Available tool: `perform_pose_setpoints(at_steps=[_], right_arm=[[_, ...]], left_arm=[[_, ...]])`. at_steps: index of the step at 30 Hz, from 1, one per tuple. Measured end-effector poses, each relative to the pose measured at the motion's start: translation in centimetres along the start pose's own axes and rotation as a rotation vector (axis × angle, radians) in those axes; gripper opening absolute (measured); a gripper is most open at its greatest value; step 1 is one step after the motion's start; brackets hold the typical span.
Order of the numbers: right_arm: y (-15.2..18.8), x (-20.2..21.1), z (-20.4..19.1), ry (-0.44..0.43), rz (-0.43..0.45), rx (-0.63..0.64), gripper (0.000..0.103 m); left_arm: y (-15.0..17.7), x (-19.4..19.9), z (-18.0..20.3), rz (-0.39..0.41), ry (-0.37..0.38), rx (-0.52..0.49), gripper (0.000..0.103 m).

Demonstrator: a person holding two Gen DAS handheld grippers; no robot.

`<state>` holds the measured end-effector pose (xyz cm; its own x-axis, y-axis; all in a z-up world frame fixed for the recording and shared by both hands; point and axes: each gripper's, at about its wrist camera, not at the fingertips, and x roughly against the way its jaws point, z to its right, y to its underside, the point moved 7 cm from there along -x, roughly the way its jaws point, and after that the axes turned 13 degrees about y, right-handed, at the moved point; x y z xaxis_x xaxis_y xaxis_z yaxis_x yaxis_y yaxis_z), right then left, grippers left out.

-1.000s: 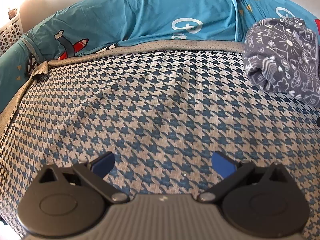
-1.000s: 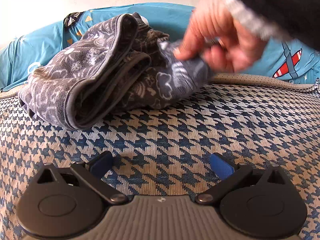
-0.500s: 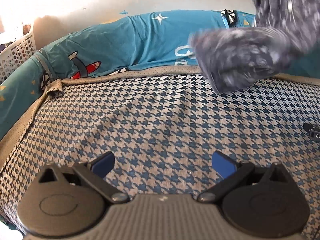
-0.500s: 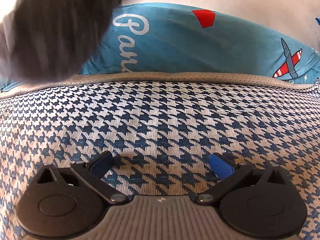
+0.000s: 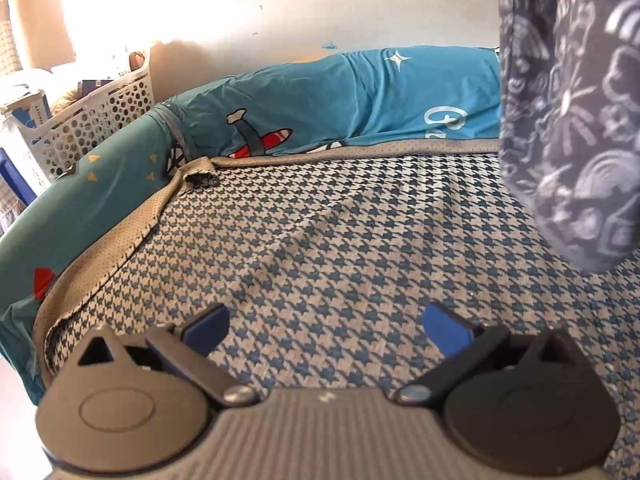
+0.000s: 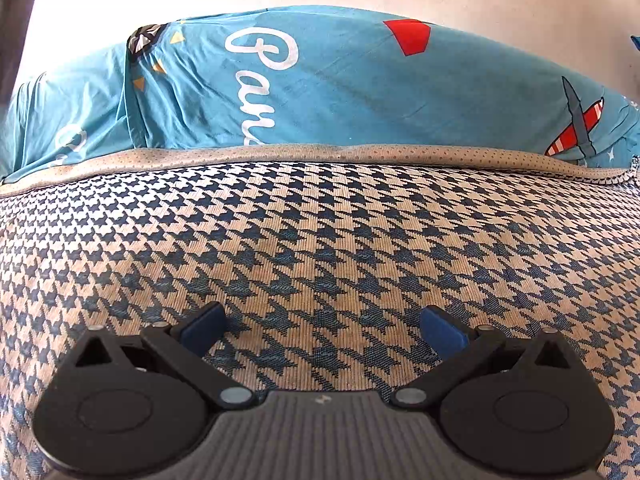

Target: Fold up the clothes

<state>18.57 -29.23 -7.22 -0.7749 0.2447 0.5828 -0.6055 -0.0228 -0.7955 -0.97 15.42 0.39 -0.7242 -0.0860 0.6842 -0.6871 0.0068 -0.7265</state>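
A grey garment with white doodle print [image 5: 568, 120] hangs in the air at the right edge of the left wrist view, lifted clear of the houndstooth mat [image 5: 320, 240]; what holds it is out of frame. My left gripper [image 5: 326, 330] rests low over the mat, open, nothing between its blue pads. In the right wrist view my right gripper [image 6: 324, 330] is also open and empty above the same houndstooth mat [image 6: 320, 240]. The garment does not show in the right wrist view.
A blue bedsheet with aeroplane print and white lettering [image 6: 320, 88] bunches along the wall behind the mat. A white perforated laundry basket [image 5: 96, 120] stands at the far left beyond the bed's edge. The mat's beige trim [image 5: 132, 240] curls up at the left.
A bare hand took hold of the folded grey garment and lifted it off the mat; it now hangs high at the right of the left view. The left gripper tilted upward and leftward.
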Motion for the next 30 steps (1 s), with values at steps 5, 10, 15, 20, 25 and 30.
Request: perform_pose_setpoints(at_steps=[5,10,15,20,25,30], right_arm=[[-0.1,0.0,0.0,0.001,0.000,0.001,0.103],[-0.1,0.0,0.0,0.000,0.000,0.001,0.103],[-0.1,0.0,0.0,0.000,0.000,0.001,0.103],[0.0,0.0,0.0,0.000,0.000,0.001,0.103],[0.0,0.0,0.0,0.000,0.000,0.001,0.103],[-0.1,0.0,0.0,0.000,0.000,0.002,0.103]], left_arm=[[0.4,0.9,-1.5,0.014,-0.015,0.039,0.103],[0.8,0.9,-2.1,0.008,-0.049,0.041,0.103],[1.0,0.8,-2.1,0.003,-0.049,0.033,0.103],[1.0,0.4,-1.9,-0.002,-0.025,0.035,0.103],[1.1,-0.2,-1.3,-0.022,0.006,0.040,0.103],[1.4,-1.1,-0.2,-0.065,0.066,0.062,0.103]])
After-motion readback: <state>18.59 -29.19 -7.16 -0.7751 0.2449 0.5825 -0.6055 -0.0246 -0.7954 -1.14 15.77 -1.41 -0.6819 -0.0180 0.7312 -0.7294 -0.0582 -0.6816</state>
